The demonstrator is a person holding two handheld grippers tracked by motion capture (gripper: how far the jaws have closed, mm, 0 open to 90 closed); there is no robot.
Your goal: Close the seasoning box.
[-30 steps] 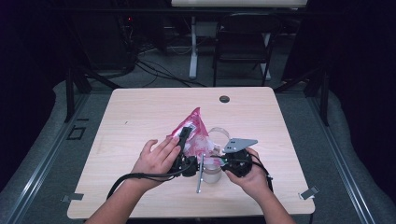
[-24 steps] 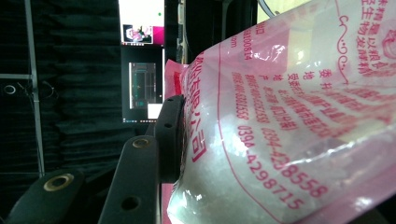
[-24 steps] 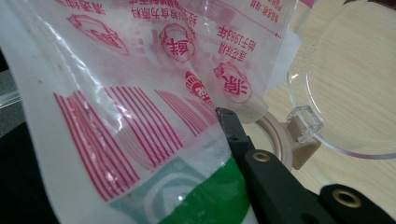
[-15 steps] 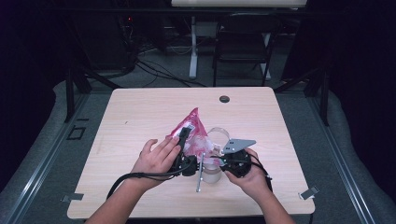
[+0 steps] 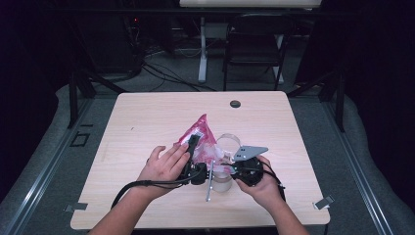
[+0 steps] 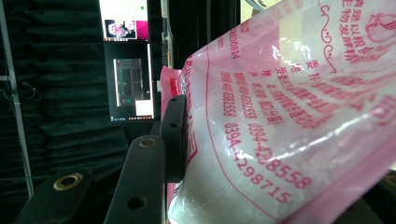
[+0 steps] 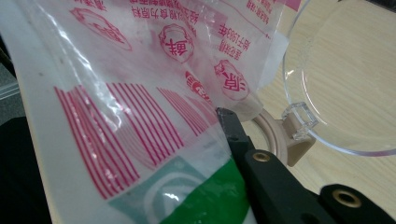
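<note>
Both hands are at the near middle of the table [image 5: 147,122], and the pink bag [image 5: 201,134] (white granules inside) stands tilted between them. The left gripper [image 5: 192,147] pinches the bag's side, its jaws having just been closing on it. The right gripper [image 5: 226,165] clamps the bag's lower edge, beside a clear lid [image 7: 345,84].

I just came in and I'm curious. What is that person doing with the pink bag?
A person at a wooden table holds a gripper in each hand. The left gripper and the right gripper both grip a pink and clear bag with white stuff inside, holding it up over a clear jar with its round lid flipped open. It may be for pouring, but nothing can be seen coming out.
</note>
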